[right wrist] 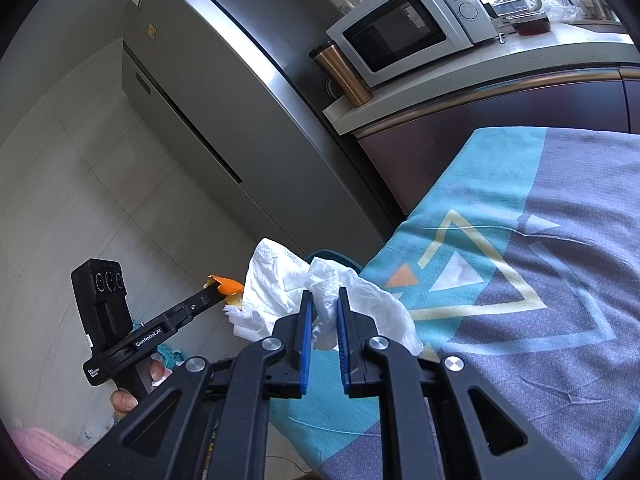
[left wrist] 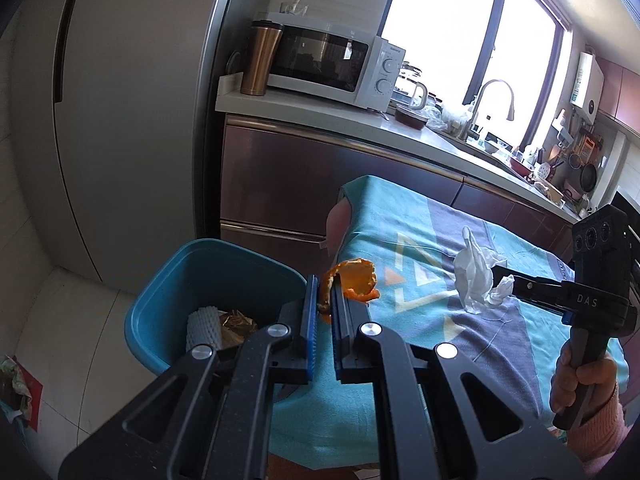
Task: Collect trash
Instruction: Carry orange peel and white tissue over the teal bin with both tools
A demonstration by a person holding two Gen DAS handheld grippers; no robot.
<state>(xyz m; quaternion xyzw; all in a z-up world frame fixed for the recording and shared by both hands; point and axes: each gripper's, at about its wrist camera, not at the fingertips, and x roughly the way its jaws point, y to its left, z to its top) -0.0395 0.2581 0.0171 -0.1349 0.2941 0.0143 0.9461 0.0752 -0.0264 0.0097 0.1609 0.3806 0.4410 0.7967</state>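
My left gripper [left wrist: 325, 285] is shut on a piece of orange peel [left wrist: 354, 280] and holds it at the table's left edge, beside the blue trash bin [left wrist: 160, 312] on the floor. The bin holds a white foam net and brown scraps. My right gripper [right wrist: 323, 295] is shut on a crumpled white tissue [right wrist: 280, 296] and holds it above the table's left end. In the left wrist view the tissue [left wrist: 476, 276] hangs from the right gripper over the cloth. In the right wrist view the left gripper [right wrist: 218, 290] shows with the peel [right wrist: 228, 285].
The table is covered with a teal and grey cloth [left wrist: 440, 320]. A grey fridge [left wrist: 120, 120] stands to the left. A counter behind carries a microwave [left wrist: 332, 60], a copper tumbler [left wrist: 260, 58], a kettle and a sink. The floor is pale tile.
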